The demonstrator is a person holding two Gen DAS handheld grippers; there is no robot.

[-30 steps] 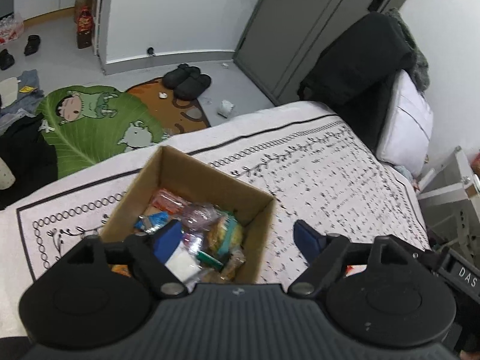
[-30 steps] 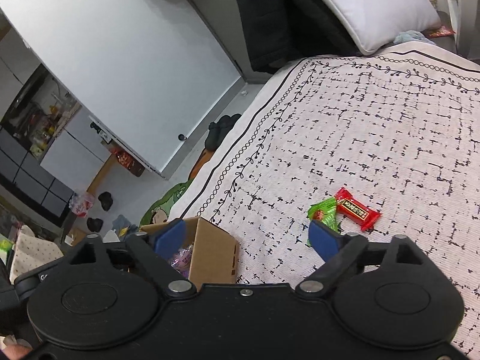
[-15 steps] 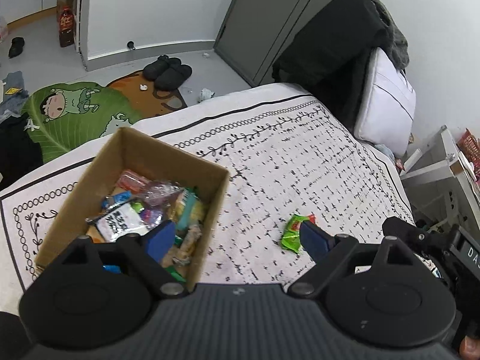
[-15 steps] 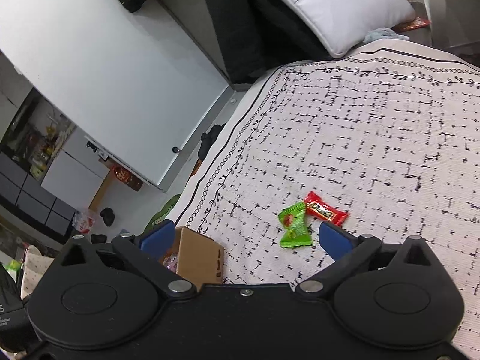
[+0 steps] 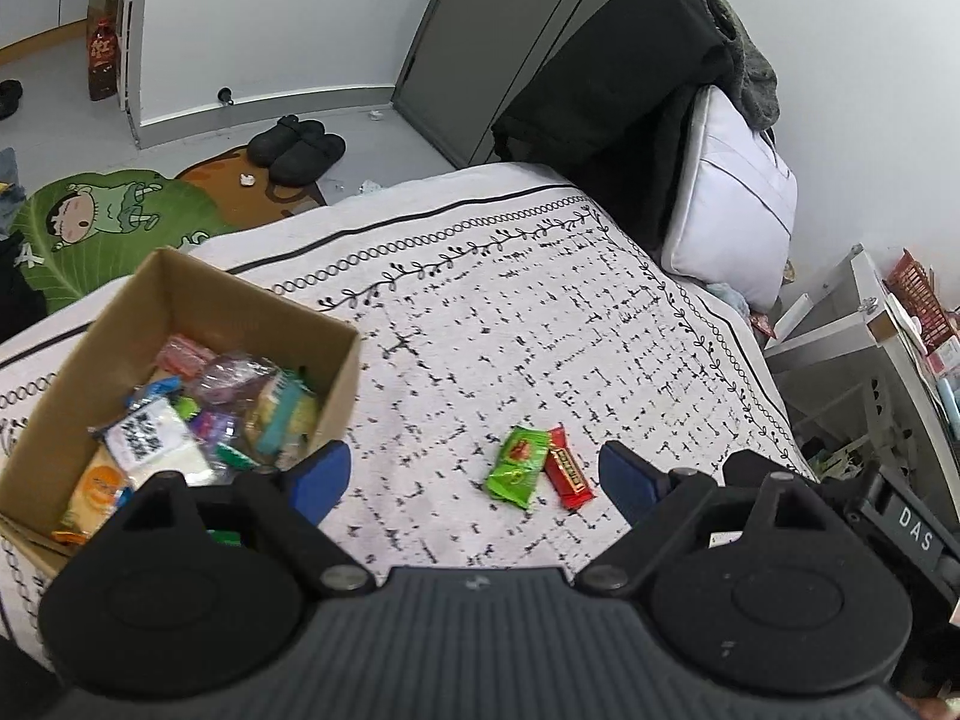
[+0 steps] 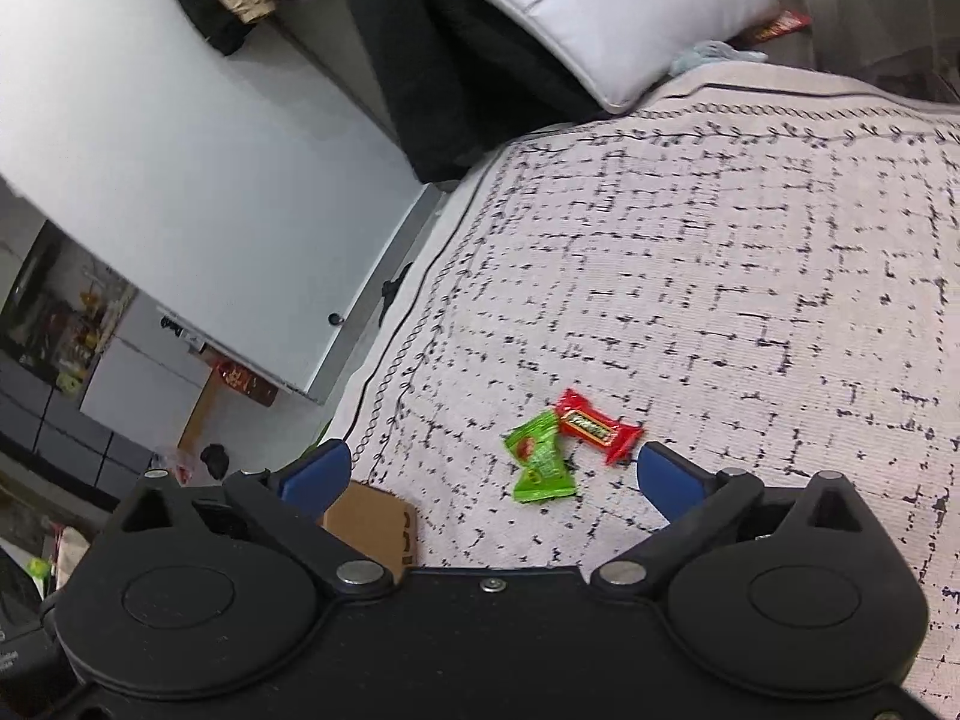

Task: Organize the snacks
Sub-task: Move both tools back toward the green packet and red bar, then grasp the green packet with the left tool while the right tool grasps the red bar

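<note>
At the bottom of the left wrist view the left gripper fills the frame, its blue fingertips spread wide with nothing between them. Just above the gap, in the lower middle of the picture, lie the green packet and the red packet, side by side and touching on the patterned bedcover. They appear to be the only snacks outside the box, so I judge they are next to be collected.

In the lower left stands the cardboard box, open at the top and already holding many wrapped snacks. It sits near the packets but apart from them, probably so that each carry is short.

In the right wrist view the right gripper is also wide open and empty, and it frames the same two packets in the lower middle. A corner of the box shows just below its left fingertip. Both grippers point down toward the packets, which suits taking one packet each, though I cannot tell which hand will take which.

Further away, in the upper right of the left view, a white pillow leans at the far end of the bed with dark clothing beside it. Beyond the bed edge, in the upper left, black slippers and a green cartoon mat lie on the floor.
</note>
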